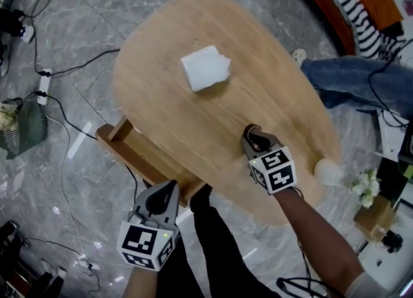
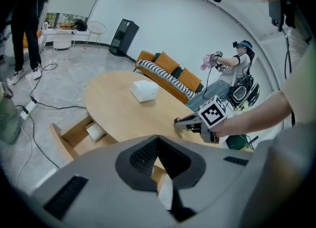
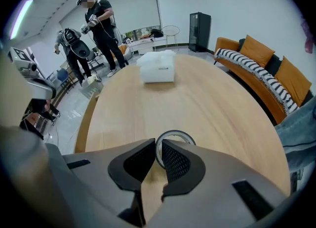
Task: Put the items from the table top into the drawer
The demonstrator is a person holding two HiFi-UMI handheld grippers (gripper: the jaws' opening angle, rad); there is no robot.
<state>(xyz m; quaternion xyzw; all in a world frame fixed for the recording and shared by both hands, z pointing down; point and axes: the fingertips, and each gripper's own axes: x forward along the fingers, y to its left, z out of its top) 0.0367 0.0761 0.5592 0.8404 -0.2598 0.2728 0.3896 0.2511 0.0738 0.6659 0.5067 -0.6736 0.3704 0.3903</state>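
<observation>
**Right gripper clamped on a small ring; left gripper closed and empty at the drawer**

Right gripper [image 3: 157,147] points steeply down at the oval light-wood table [image 3: 217,103]. Its two dark ribbed pads are pinched on the near wall of a small round grey-rimmed ring [image 3: 175,132]. The ring's far arc sticks out beyond the fingertips. Whether it touches the wood or hangs just above it cannot be told. In the head view this gripper [image 1: 254,137] is near the table edge closest to the person, on the right side of the tabletop [image 1: 193,129].

The left gripper [image 2: 158,138] has its jaws together at the tips, with nothing between them. It hovers off the table's edge [image 1: 169,190], just beside the open wooden drawer [image 1: 126,142] that juts from under the tabletop on the left. The left gripper view shows a small white flat item [image 2: 95,132] lying inside that drawer [image 2: 74,133].

A white soft rectangular packet [image 1: 205,68] lies alone near the middle of the table, well apart from both grippers. It also shows in the right gripper view [image 3: 158,67] at the far end.
</observation>
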